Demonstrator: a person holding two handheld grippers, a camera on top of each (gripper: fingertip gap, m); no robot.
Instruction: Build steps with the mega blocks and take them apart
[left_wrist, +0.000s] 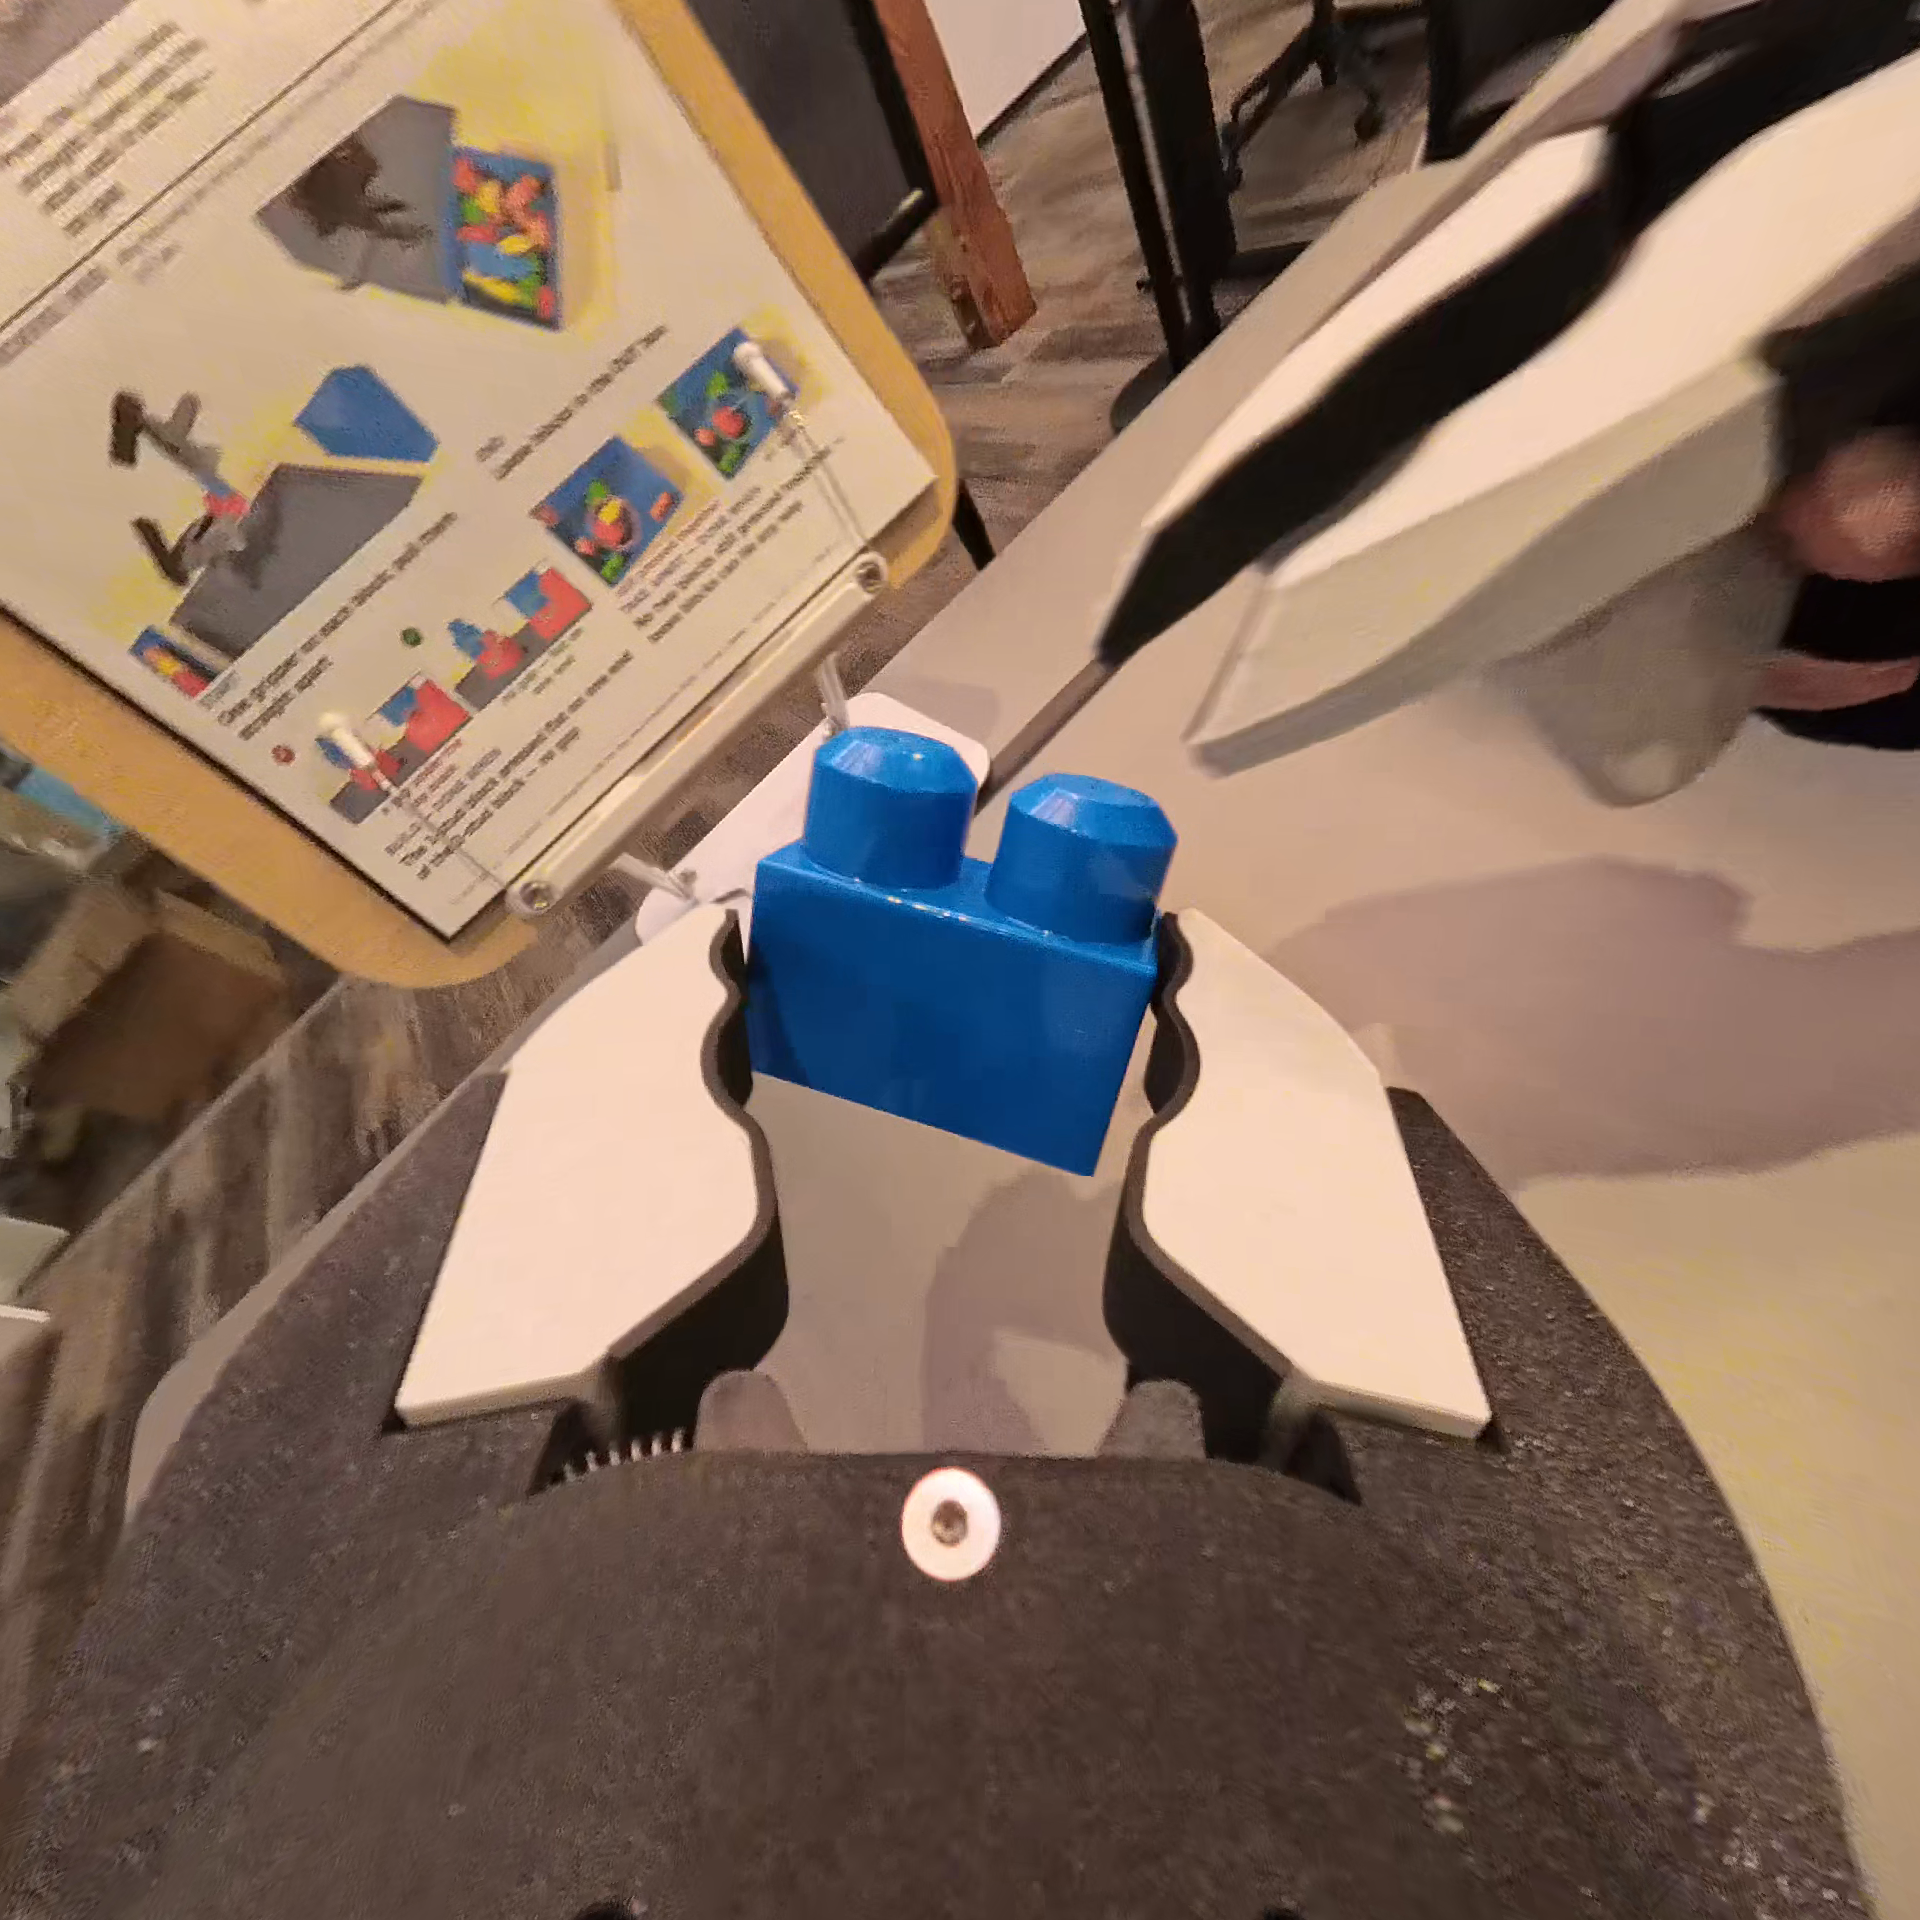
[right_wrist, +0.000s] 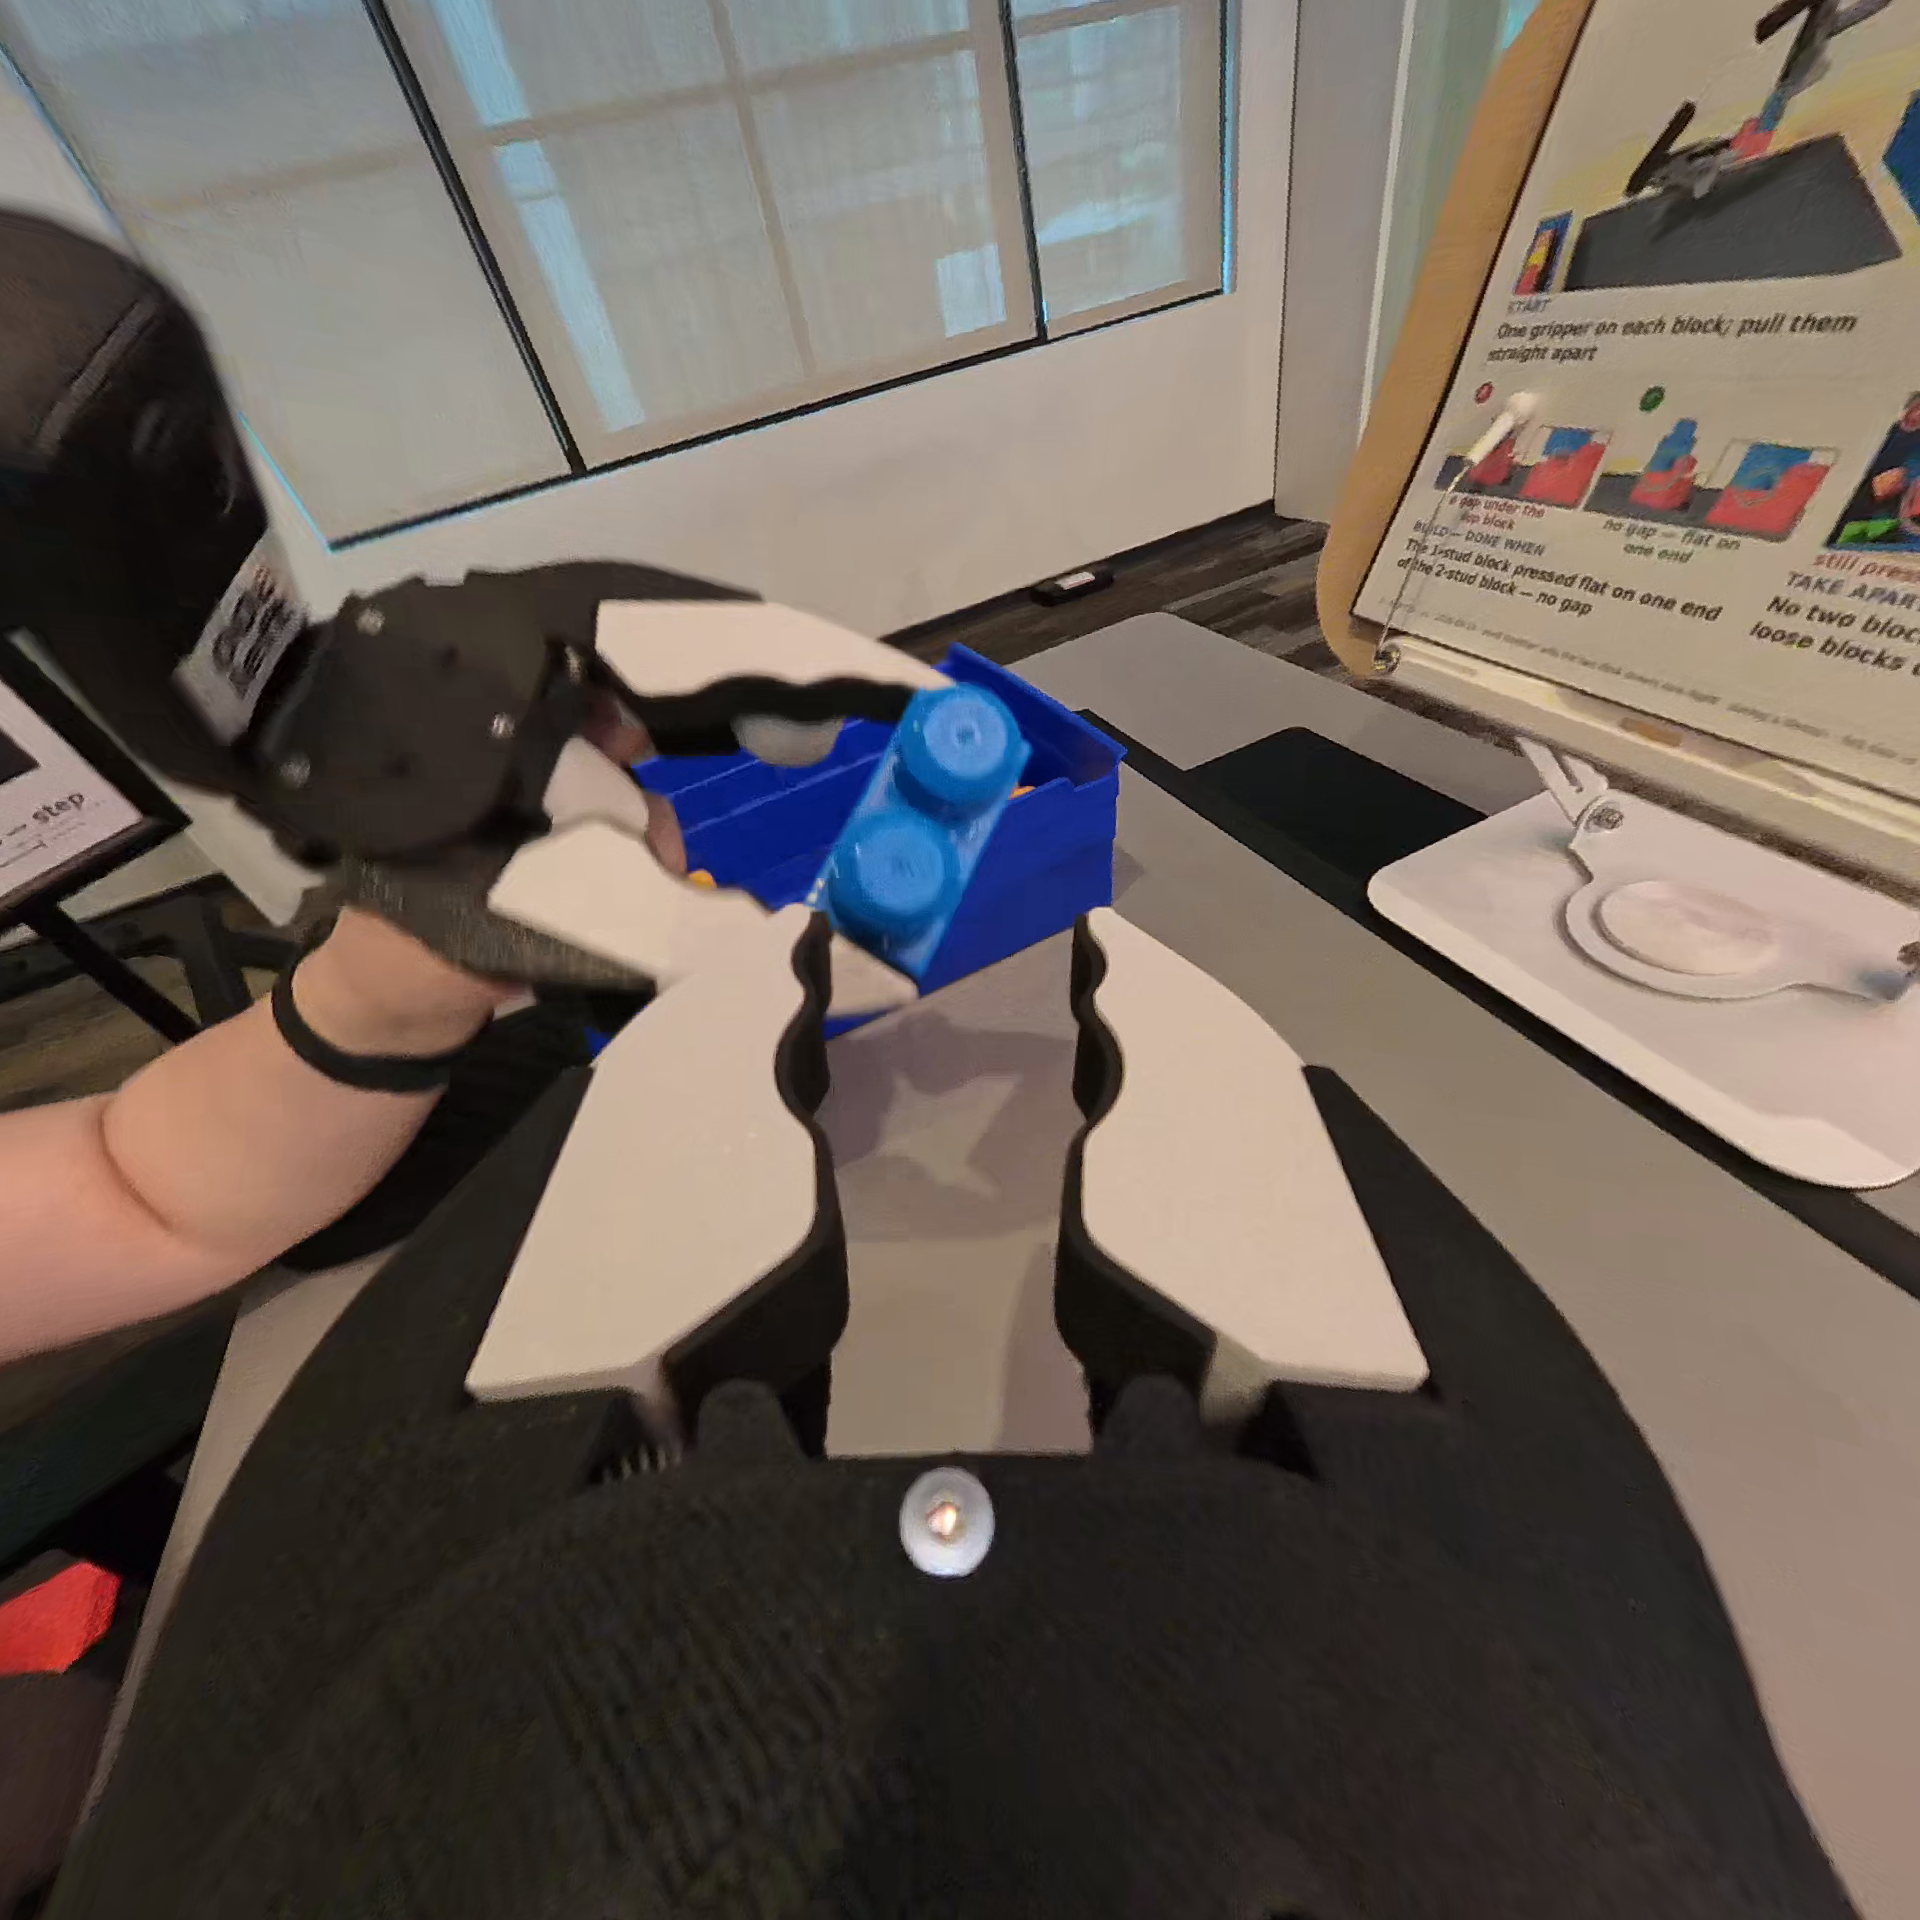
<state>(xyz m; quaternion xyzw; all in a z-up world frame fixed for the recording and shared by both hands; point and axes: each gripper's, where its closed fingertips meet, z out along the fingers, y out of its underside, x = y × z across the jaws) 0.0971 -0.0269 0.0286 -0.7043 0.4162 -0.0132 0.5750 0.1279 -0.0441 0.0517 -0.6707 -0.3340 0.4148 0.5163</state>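
My left gripper (left_wrist: 951, 925) is shut on a blue two-stud mega block (left_wrist: 951, 1008), gripping its two short ends, studs up, above the grey table (left_wrist: 1558, 1351). In the right wrist view the left gripper (right_wrist: 909, 831) holds the same block (right_wrist: 914, 821) in the air in front of a blue bin (right_wrist: 1049, 862). My right gripper (right_wrist: 948, 940) is open and empty, its fingers just short of the block. It also shows blurred at the upper right of the left wrist view (left_wrist: 1158, 691).
An instruction board (right_wrist: 1662, 416) on a white stand base (right_wrist: 1662, 1039) stands at the right of the table; it also shows in the left wrist view (left_wrist: 416, 416). A red object (right_wrist: 52, 1621) sits low at the left edge. The bin holds small orange pieces. There is about 5 centimetres between the tips of the two grippers.
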